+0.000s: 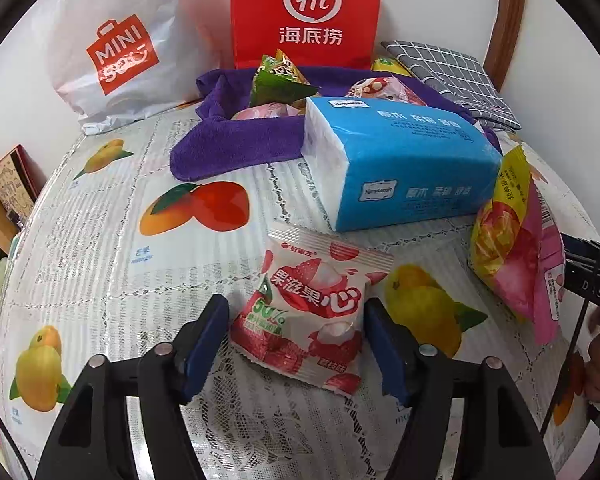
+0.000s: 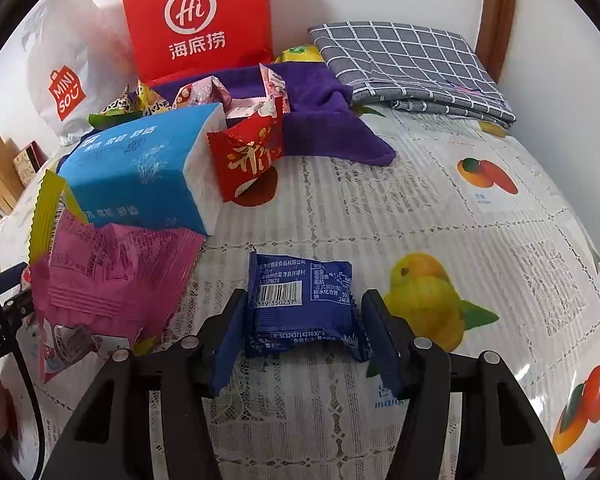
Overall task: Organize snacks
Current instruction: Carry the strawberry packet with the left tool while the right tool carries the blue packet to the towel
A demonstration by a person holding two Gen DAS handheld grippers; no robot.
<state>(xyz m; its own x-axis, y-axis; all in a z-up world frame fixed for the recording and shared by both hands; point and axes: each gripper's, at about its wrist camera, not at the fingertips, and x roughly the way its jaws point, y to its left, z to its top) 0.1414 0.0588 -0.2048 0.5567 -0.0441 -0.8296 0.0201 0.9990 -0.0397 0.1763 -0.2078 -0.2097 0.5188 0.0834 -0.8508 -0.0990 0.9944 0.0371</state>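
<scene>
Both grippers sat low with fingers spread wide, left gripper (image 1: 296,344) straddling the lychee gummy packet (image 1: 308,312), right gripper (image 2: 304,336) bracketing the blue snack packet (image 2: 304,304) on the fruit-print tablecloth (image 2: 480,220), seemingly lined up to pinch.

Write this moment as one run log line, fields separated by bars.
left gripper: open around lychee snack packet | right gripper: open around blue snack packet | both packets on table

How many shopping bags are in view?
2. The white bag stands at the back left; the red bag stands beside it, behind the purple towel. Others may be hidden out of frame.
</scene>
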